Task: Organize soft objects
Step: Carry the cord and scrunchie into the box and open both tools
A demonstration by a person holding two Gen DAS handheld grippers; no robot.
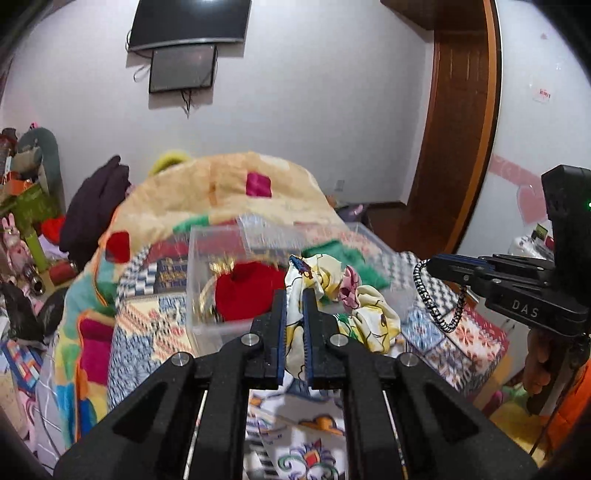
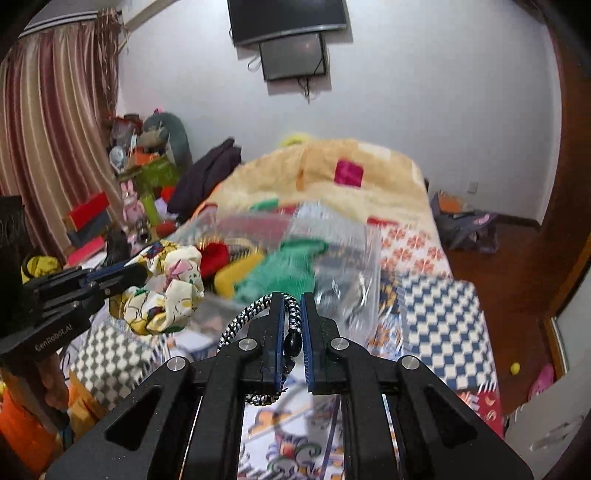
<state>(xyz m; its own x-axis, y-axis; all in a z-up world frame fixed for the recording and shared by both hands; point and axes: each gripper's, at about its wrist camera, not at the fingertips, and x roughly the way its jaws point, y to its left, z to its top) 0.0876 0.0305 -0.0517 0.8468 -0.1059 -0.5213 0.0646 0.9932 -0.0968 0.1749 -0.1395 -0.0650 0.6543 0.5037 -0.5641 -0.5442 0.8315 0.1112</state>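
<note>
Both hands loaded here. The left gripper (image 1: pixel 294 295) is pinching a floral scrunchie (image 1: pixel 354 306), its jaws pressed onto the fabric so the ruffles spill out to the right. The right gripper (image 2: pixel 292 299) is clamped on a black-and-white cord loop (image 2: pixel 240 321), which dangles below its fingertips in the left wrist view. Both pieces hang lifted over the clear box (image 1: pixel 218 280), apparently so they can be dropped in with the rest. Inside the box sit a red item (image 1: pixel 251 291), something green (image 2: pixel 280 273) and something yellow (image 2: pixel 236 273), though blur makes them hard to name. The box rests on a bed (image 2: pixel 439 295) spread with patchwork covers, a plush blanket (image 1: pixel 229 184) heaped behind it. A dark screen (image 2: pixel 288 18) hangs on the white wall, striped curtains (image 2: pixel 55 122) at left, clutter beside them.
</note>
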